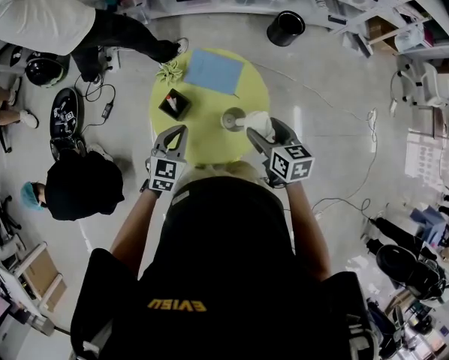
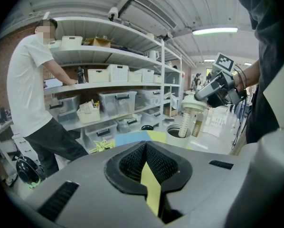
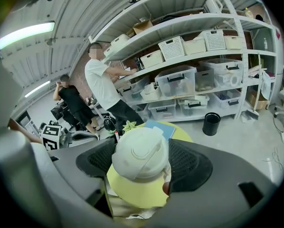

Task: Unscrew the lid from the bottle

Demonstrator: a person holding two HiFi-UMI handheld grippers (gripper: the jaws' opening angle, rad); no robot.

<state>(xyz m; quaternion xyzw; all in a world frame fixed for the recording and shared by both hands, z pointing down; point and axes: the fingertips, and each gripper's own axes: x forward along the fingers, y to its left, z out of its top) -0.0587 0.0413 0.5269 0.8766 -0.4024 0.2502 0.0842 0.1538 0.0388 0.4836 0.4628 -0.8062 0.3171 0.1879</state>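
The grey bottle (image 1: 233,118) stands open-mouthed near the middle of the round yellow table (image 1: 209,145). In the left gripper view the bottle (image 2: 176,136) sits at the far table edge. My right gripper (image 1: 260,130) is shut on the white lid (image 1: 260,123), holding it just right of the bottle. The lid (image 2: 195,103) hangs lifted off, and its white tube (image 2: 184,125) reaches down towards the bottle mouth. In the right gripper view the lid (image 3: 139,153) fills the gap in the right gripper (image 3: 142,163). My left gripper (image 1: 178,131) hovers left of the bottle, shut and empty (image 2: 144,151).
A blue cloth (image 1: 215,70), a small black box (image 1: 174,103) and a green knotted thing (image 1: 170,71) lie on the table's far half. A black bin (image 1: 286,28) stands on the floor beyond. People (image 1: 85,186) stand and sit to the left; shelves (image 2: 118,84) with boxes line the wall.
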